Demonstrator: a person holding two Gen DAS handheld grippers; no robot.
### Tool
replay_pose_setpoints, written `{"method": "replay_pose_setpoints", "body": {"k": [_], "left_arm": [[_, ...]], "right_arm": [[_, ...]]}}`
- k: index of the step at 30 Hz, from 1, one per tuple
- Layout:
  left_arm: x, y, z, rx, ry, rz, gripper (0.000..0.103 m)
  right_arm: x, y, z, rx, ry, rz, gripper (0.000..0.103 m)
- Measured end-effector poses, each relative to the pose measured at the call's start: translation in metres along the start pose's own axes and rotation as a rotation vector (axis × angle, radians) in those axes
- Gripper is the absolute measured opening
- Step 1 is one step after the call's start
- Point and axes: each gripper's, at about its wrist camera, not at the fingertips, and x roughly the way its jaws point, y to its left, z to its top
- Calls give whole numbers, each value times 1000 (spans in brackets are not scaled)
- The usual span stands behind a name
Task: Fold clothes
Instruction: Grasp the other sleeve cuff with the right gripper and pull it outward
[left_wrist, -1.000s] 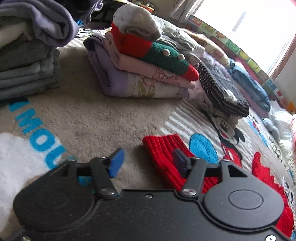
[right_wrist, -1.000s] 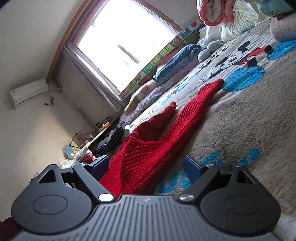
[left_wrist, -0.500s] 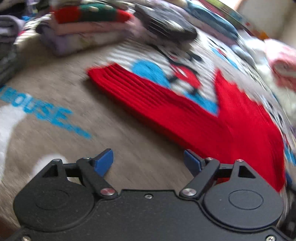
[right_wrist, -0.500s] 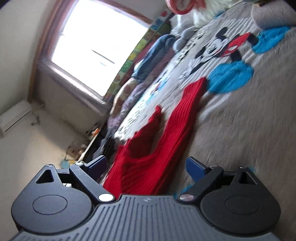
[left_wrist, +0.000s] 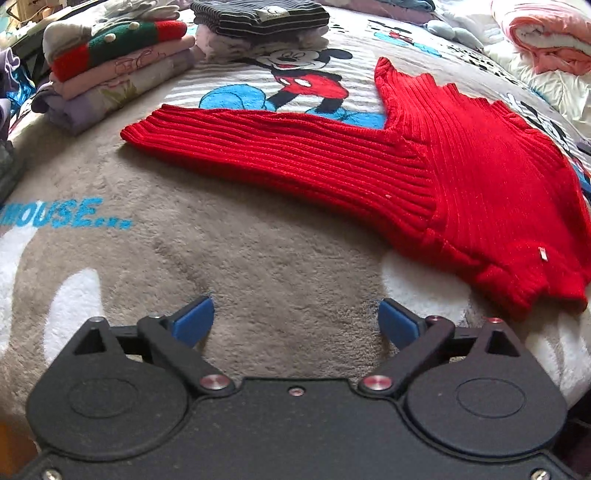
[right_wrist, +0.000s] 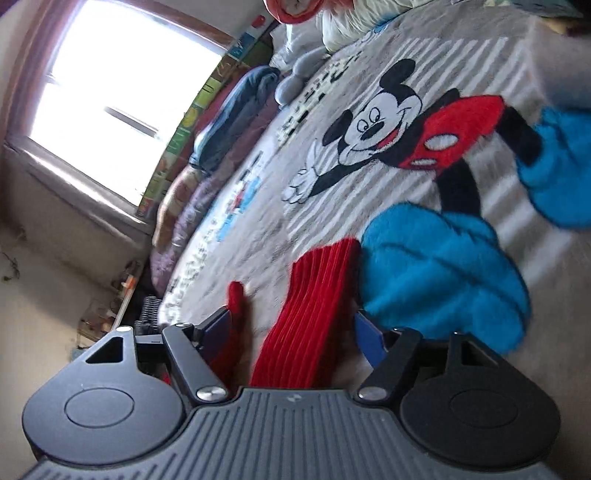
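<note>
a: left wrist view first. where's the left gripper (left_wrist: 295, 321)?

b: bottom center of the frame, jaws spread wide, nothing between them, only the grey plush blanket (left_wrist: 258, 251) under the blue pads (left_wrist: 194, 319).

a: and the garment?

b: red ribbed sweater (left_wrist: 461, 177) lies flat on the blanket, filling the right half of the frame. one sleeve (left_wrist: 258, 147) stretches toward the left, cuff ending center left. hem corner sits lower right, near the right fingertip but apart from it.

a: background?

b: stack of folded clothes (left_wrist: 114, 70) upper left, red-and-green knit on top of pink and lilac pieces. striped dark folded stack (left_wrist: 258, 16) top center. pink bundle (left_wrist: 546, 33) upper right. mickey print (left_wrist: 295, 70) on the blanket, upper center, partly covered by the sleeve.

a: right wrist view?

b: tilted and a bit blurred. right gripper (right_wrist: 291, 332) bottom center, jaws released. a red sleeve end (right_wrist: 317, 302) runs up between the fingers, cuff at center of frame beside a blue patch of the print. pads look apart from the knit, not pinching it. second bit of red fabric (right_wrist: 235, 295) by the left-hand finger; touching or not, can't tell.

a: rest of it?

b: bright window (right_wrist: 122, 92) upper left, folded blue item (right_wrist: 236, 110) along the bed edge, upper center left.
</note>
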Motion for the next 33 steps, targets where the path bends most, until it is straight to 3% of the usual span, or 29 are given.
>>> {"method": "replay_pose_setpoints", "body": {"k": [2,5,7,8,9,21,33], "left_arm": [[-1,0,-1,-4,-5,1,96],[-1,-2,-1,-4,-7,4,97],[-2,-2,-2,-6,-8,6,97],[-3,-3,-2,-10,-10,7,97],[-4,-3,-2,-13,-12,7,97],[-24,-11,-12,-48,-63,-14,97],[-41,-44,-14,4,-101,-55,97]], "right_arm": [[10,3,4,-18,14,-15,68],[20,8,8,-53,27,-49,54],[24,11,9,-72,32,-65,37],[23,12,9,-82,33,-67,18],[21,15,9,-100,27,-70,12],[-43,48,5,-217,-126,-8,11],[-116,30,-9,-188,-255,22,11]]}}
